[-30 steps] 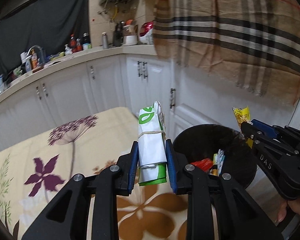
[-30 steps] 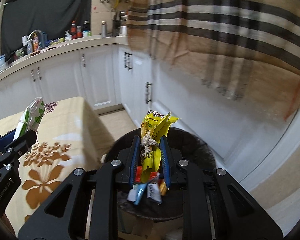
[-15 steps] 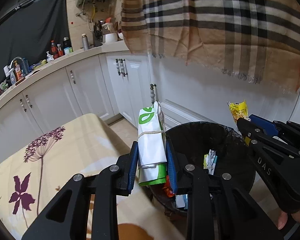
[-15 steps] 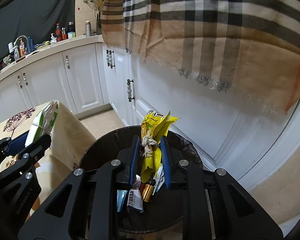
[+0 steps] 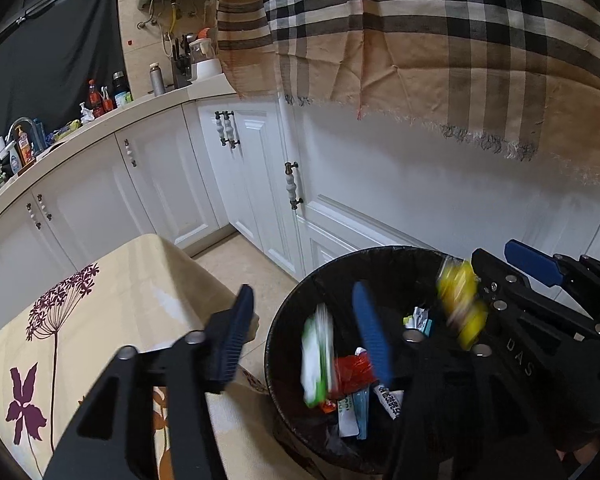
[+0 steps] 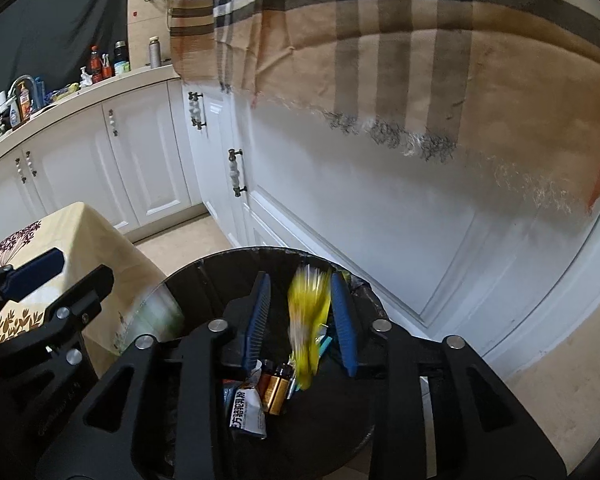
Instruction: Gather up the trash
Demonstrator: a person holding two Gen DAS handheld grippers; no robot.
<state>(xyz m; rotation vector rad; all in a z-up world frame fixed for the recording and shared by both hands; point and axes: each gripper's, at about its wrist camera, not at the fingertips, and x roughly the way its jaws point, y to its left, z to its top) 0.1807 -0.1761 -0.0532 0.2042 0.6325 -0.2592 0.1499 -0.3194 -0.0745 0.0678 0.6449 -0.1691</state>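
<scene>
The left claw (image 5: 304, 330) stood open above the black bin (image 5: 300, 308), the blurred green-white packet (image 5: 318, 354) falling free inside. The right claw (image 6: 302, 316) gaped too, its blurred yellow wrapper (image 6: 306, 320) loose between the pads over the bin.

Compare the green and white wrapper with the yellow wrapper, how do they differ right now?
The green and white wrapper is broad and pale; the yellow wrapper is narrower and bright yellow. The green one sits off the open left gripper, close to its right finger; the yellow one is centred in the open right gripper. Both are motion-blurred, unclamped, above the black trash bin.
</scene>
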